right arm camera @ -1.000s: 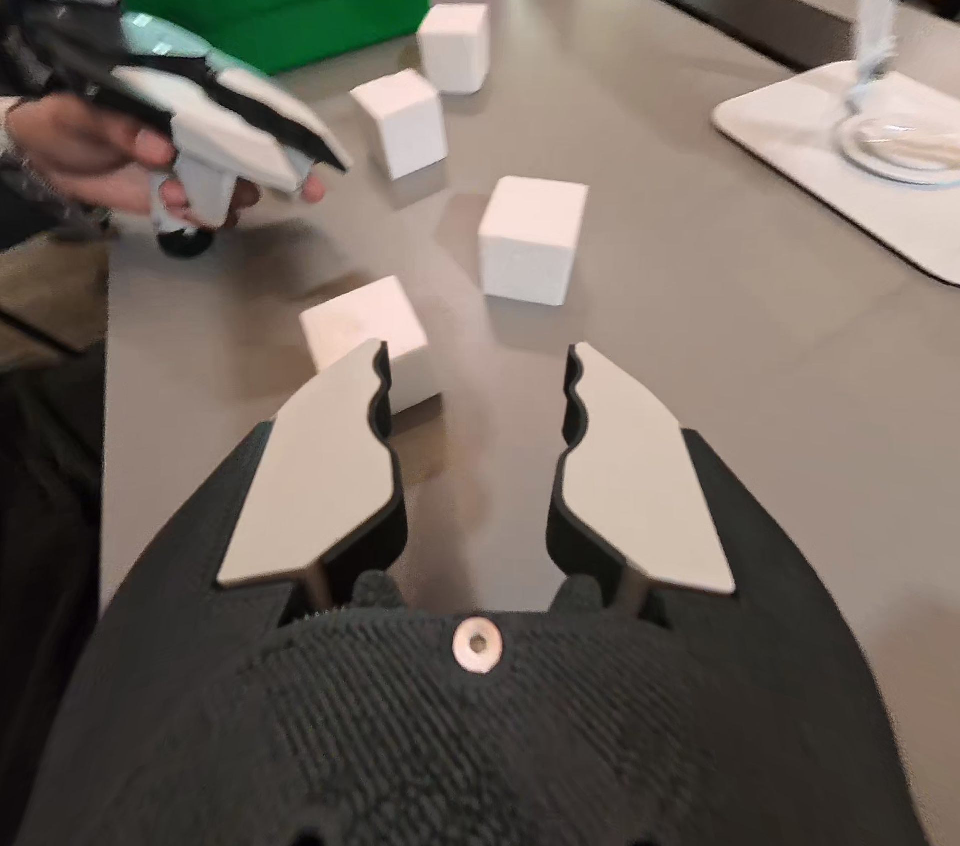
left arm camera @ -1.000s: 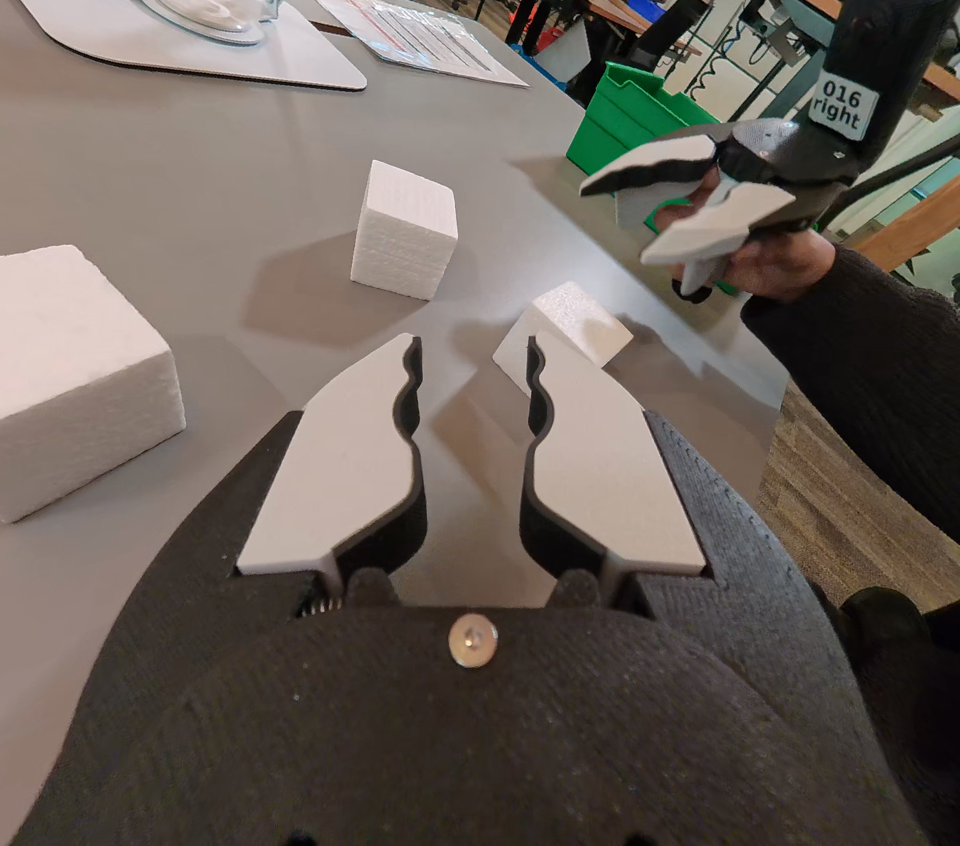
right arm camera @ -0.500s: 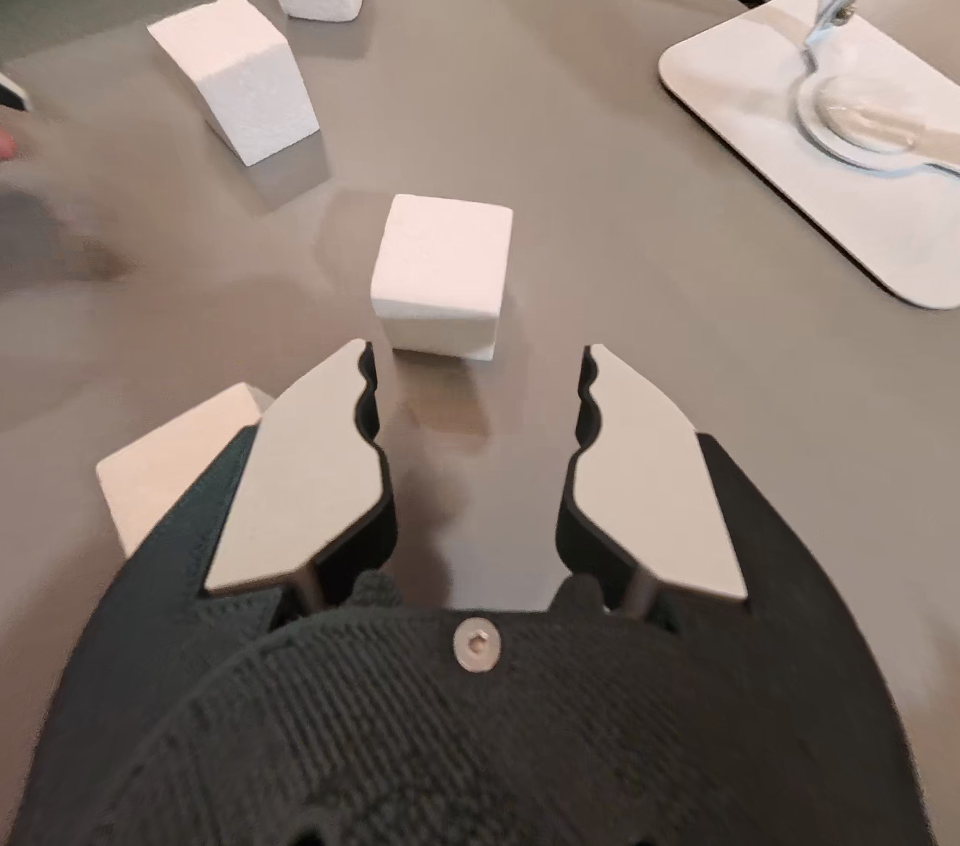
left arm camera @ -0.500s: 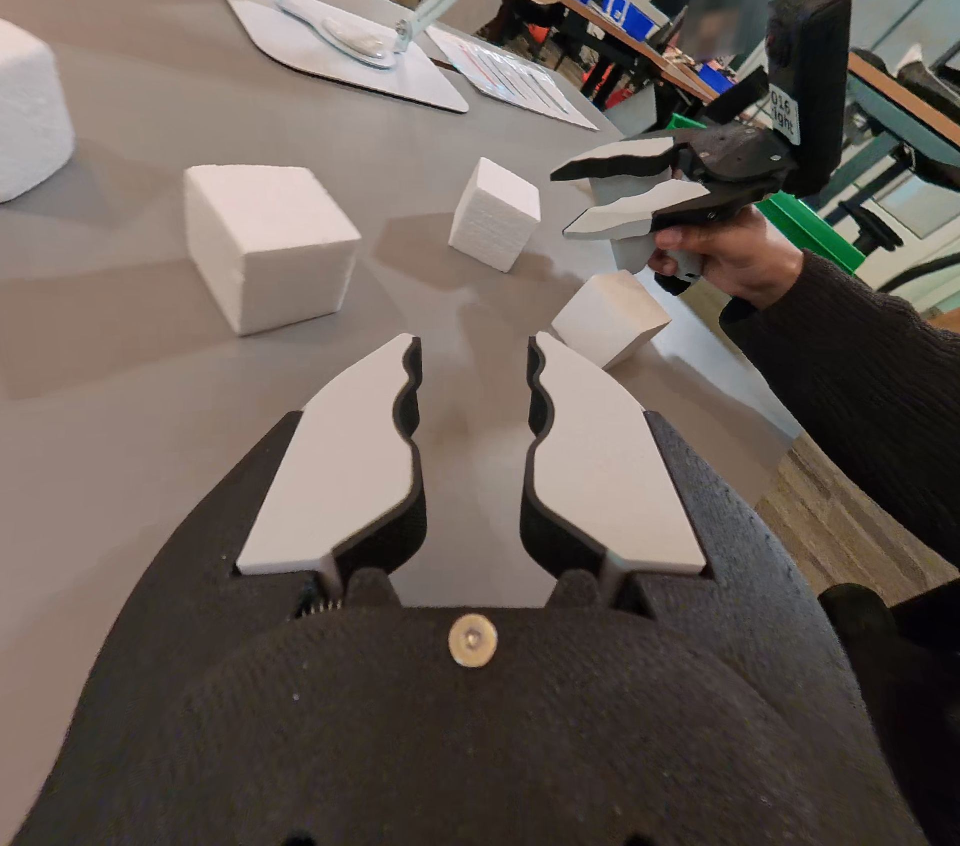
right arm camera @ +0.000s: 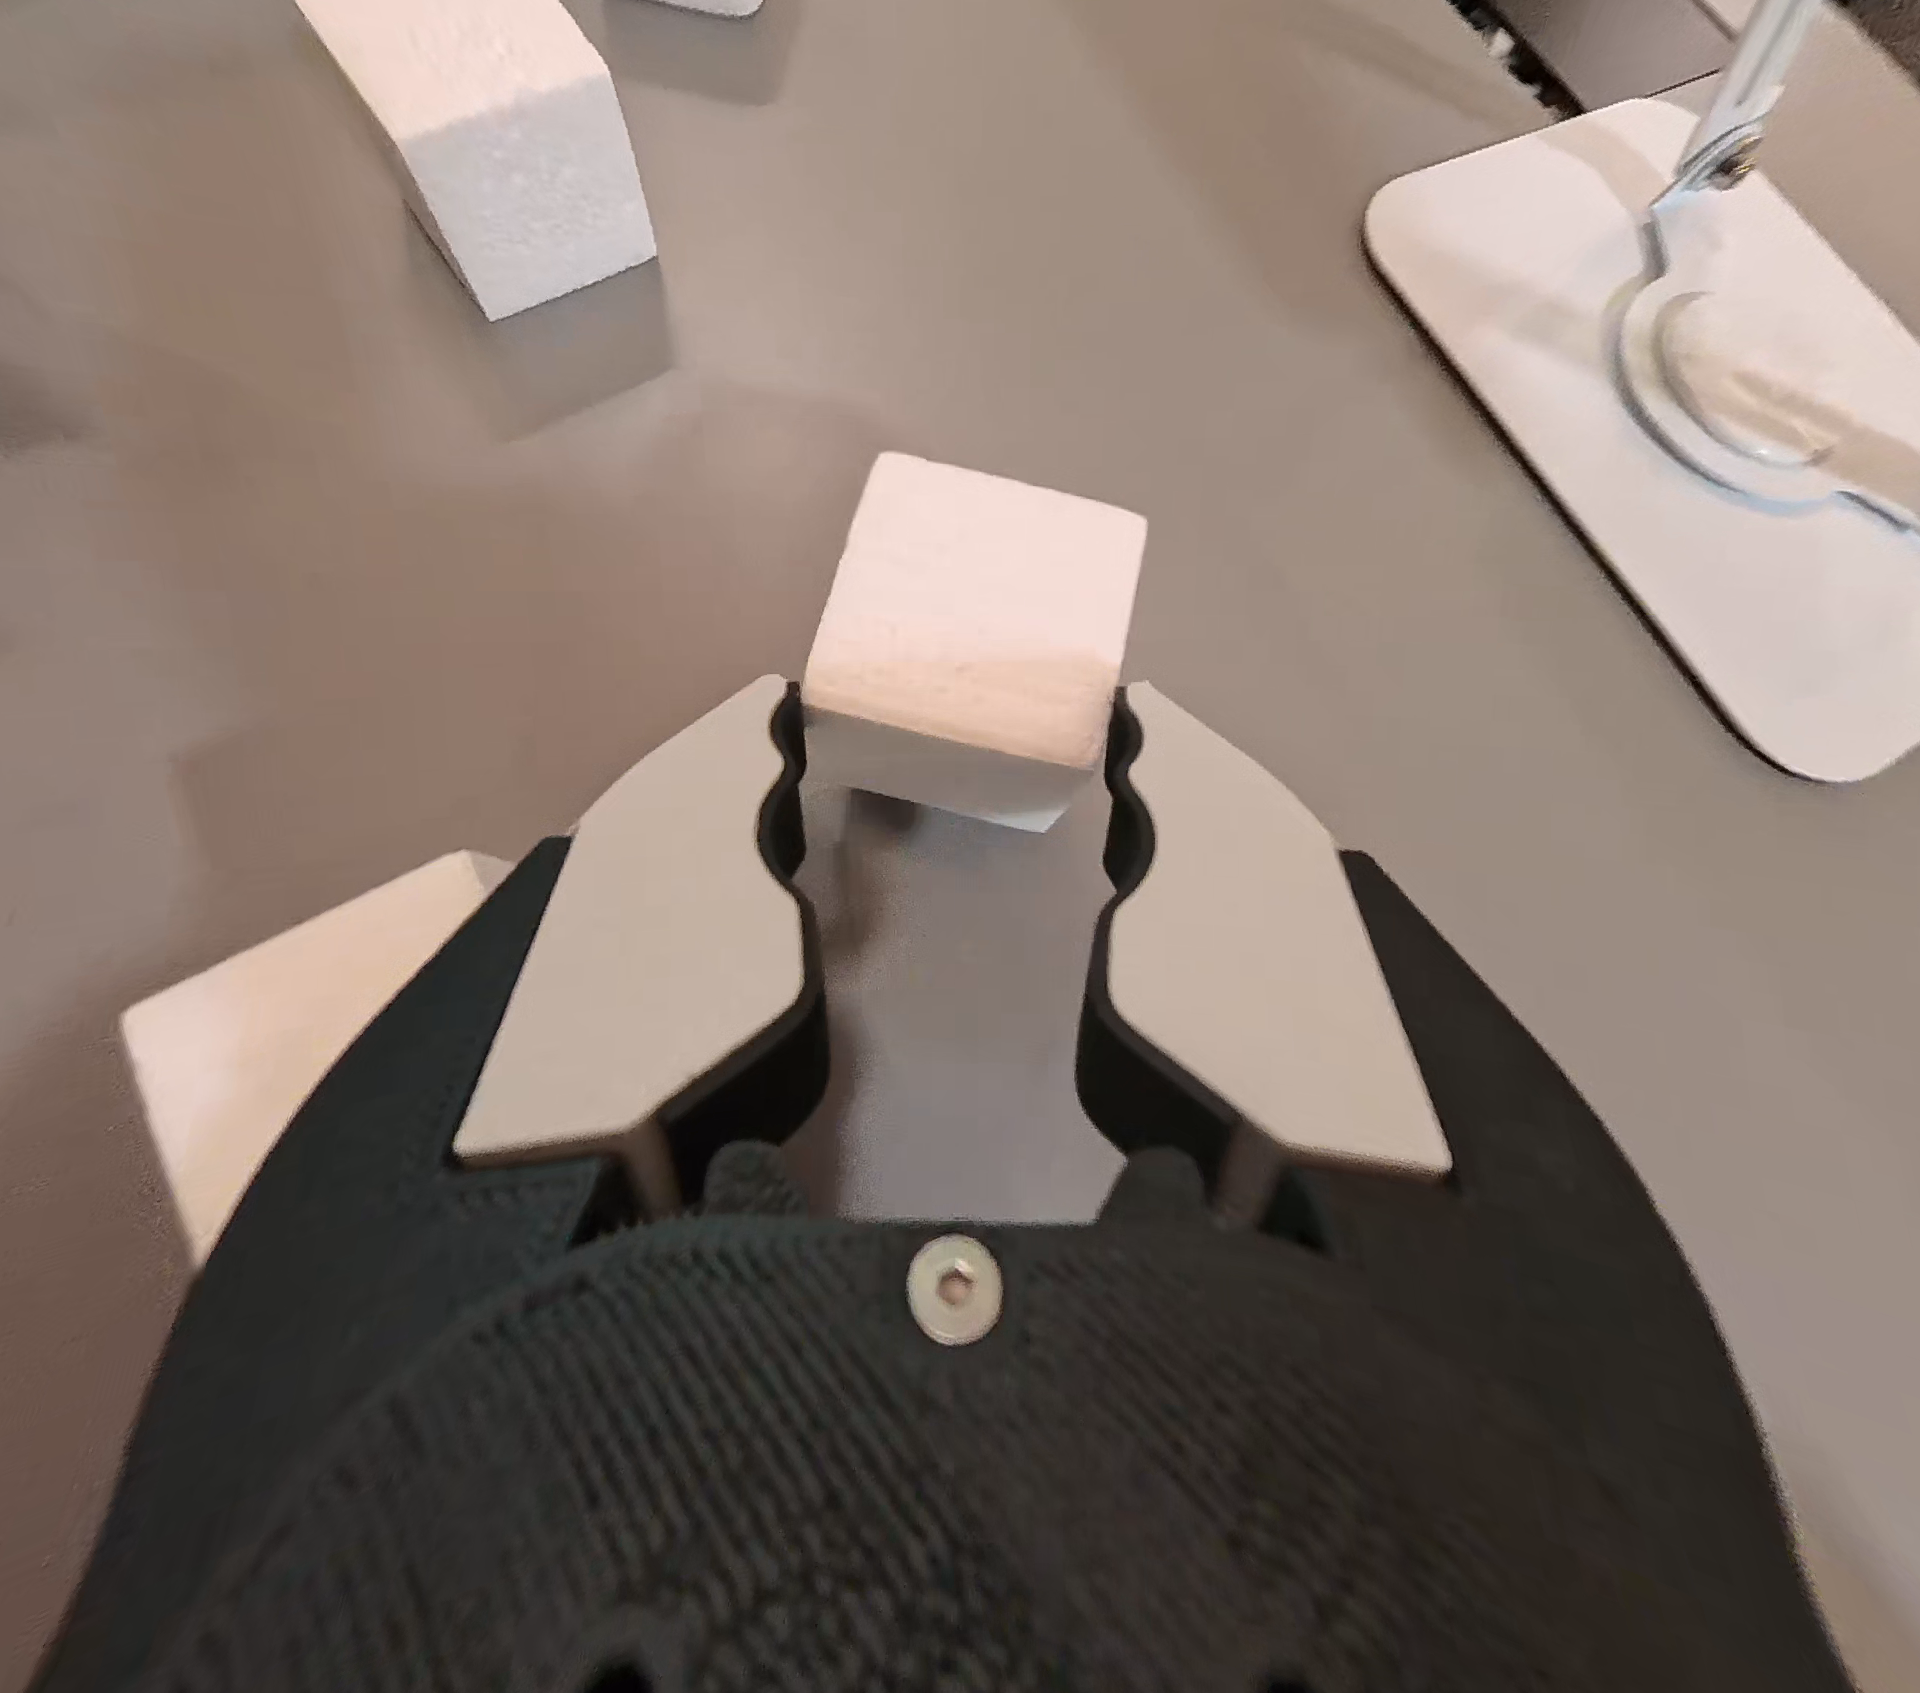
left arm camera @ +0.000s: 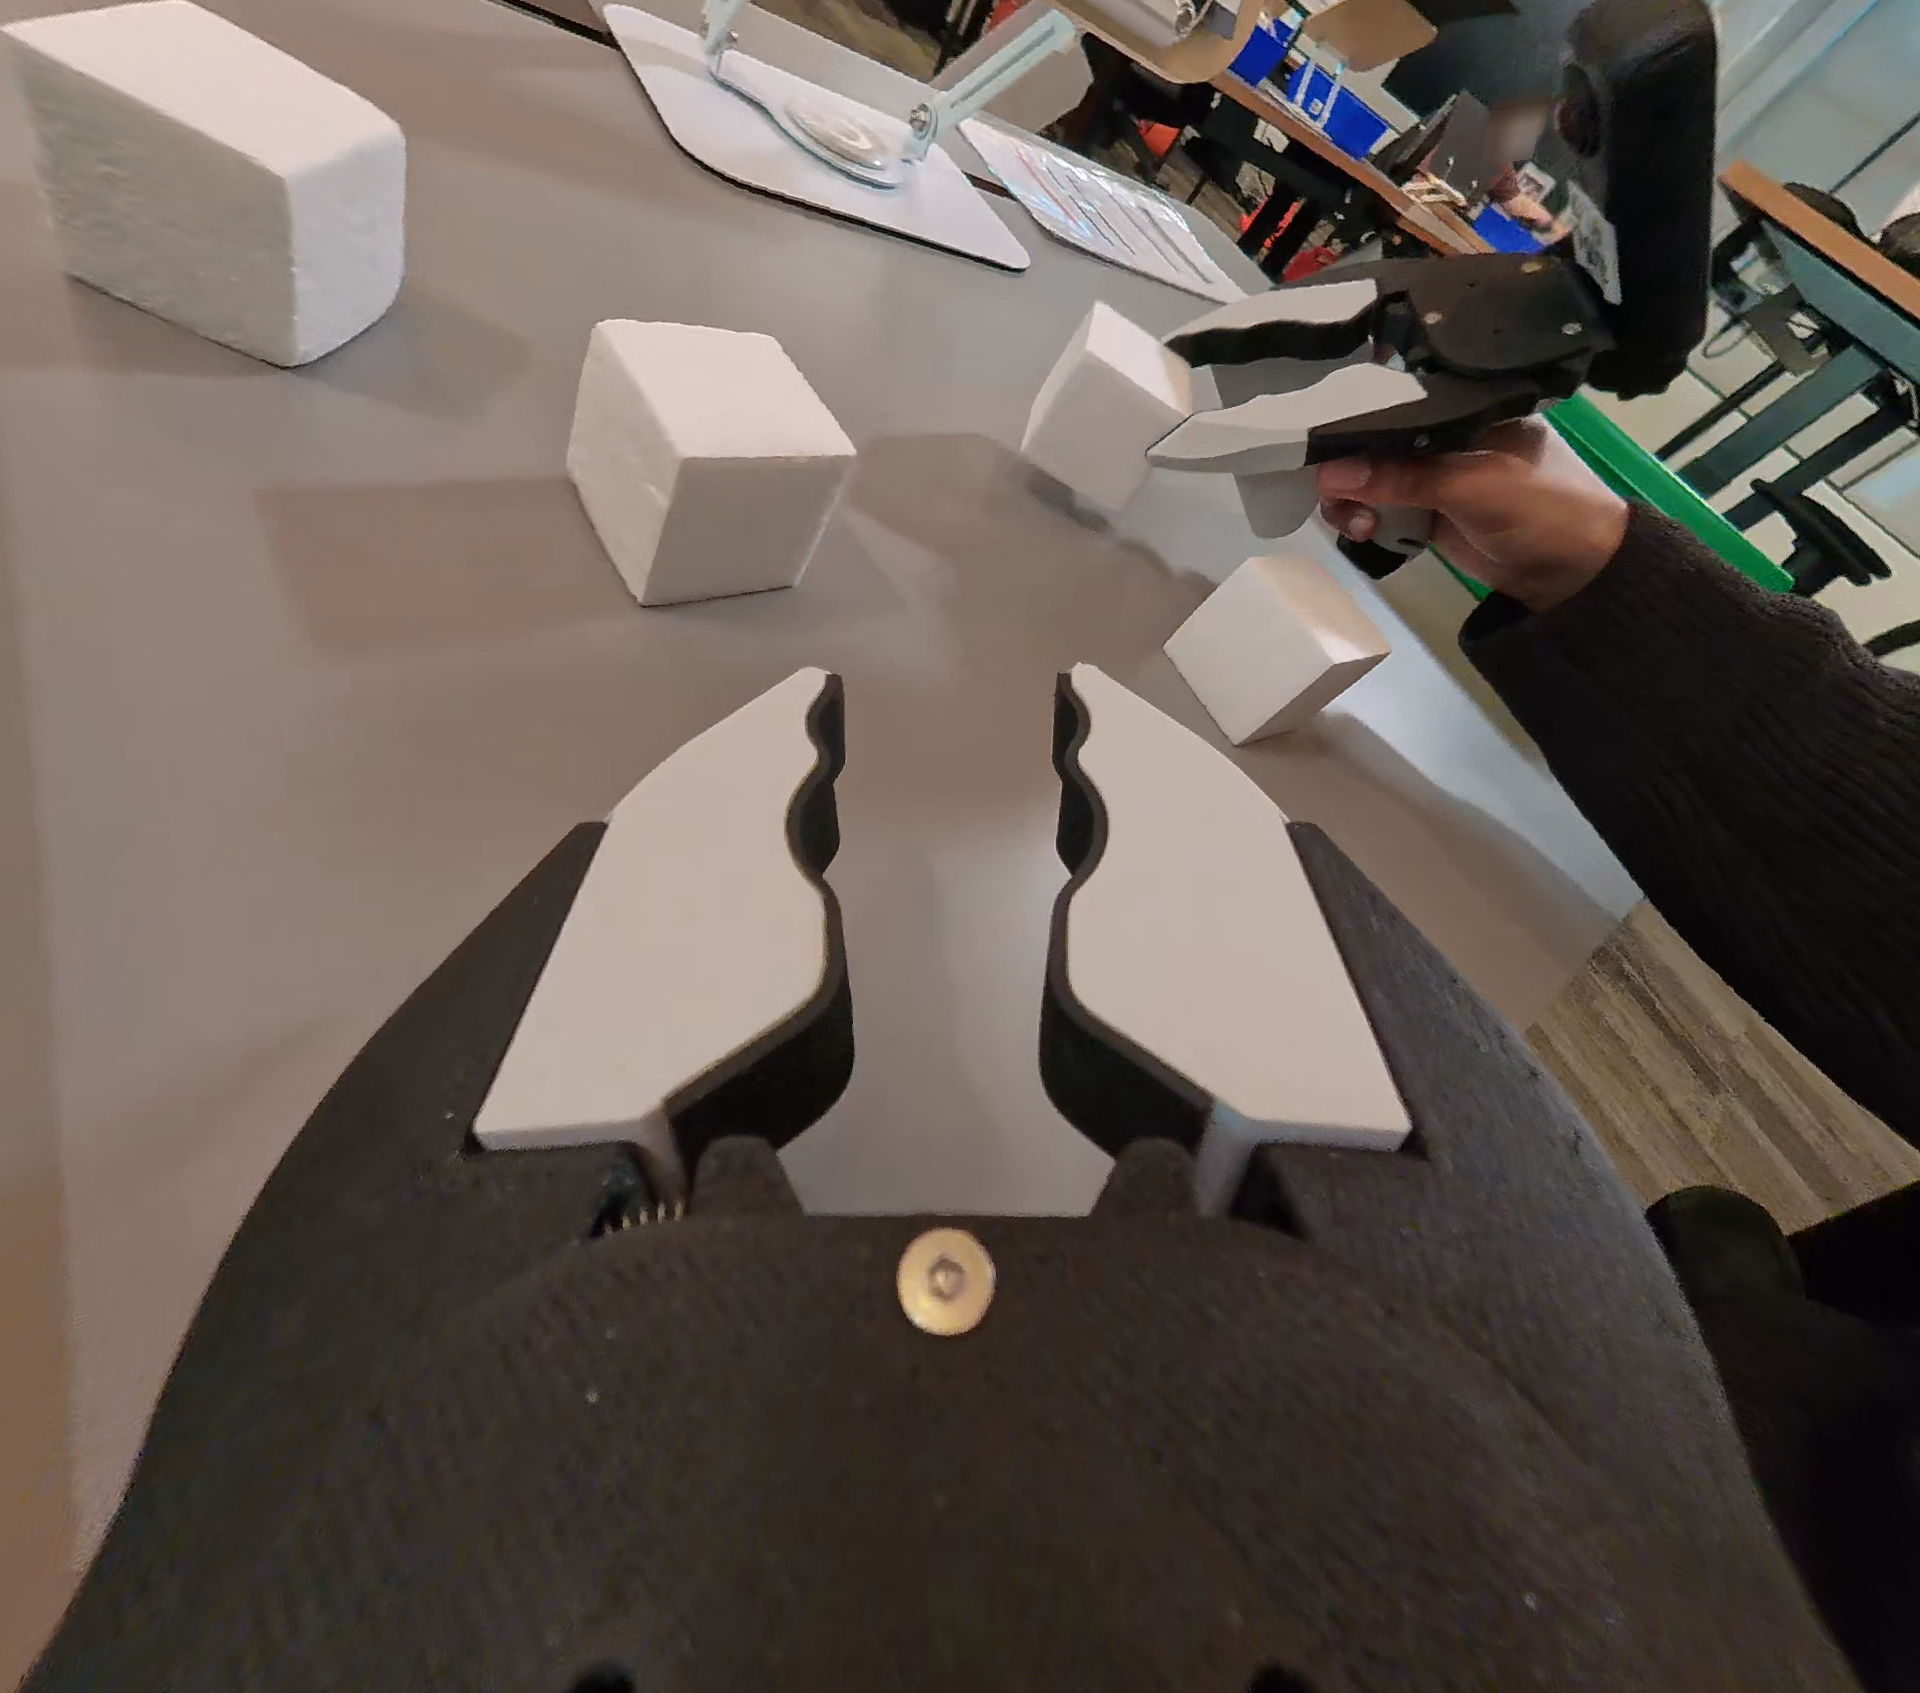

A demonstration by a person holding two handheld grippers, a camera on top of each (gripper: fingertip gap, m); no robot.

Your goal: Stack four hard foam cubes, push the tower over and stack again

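**Right wrist view: tip-only pinch on foam cube, slip risk**

Right gripper (right arm camera: 951, 708) is clamped on the small white foam cube (right arm camera: 977, 594). Only the fingertips (right arm camera: 764, 708) touch it, at its near edge; most of the cube sticks out past them. The cube looks tilted, with its near bottom edge off the grey table (right arm camera: 1039, 189), mid-table and left of the white metal stand base (right arm camera: 1662, 552).

Risks, as I judge them:
- Shallow grip on soft foam: the cube may pivot or pop out forward.
- More squeeze could dent the foam.
- Another white foam block (right arm camera: 291, 999) sits just beside the gripper body, near left, so a sideways swing may knock it.

Left gripper (left arm camera: 945, 687) has its jaws apart and empty, hovering over bare table. Nearest to it is a second white foam cube (left arm camera: 707, 469), far left.
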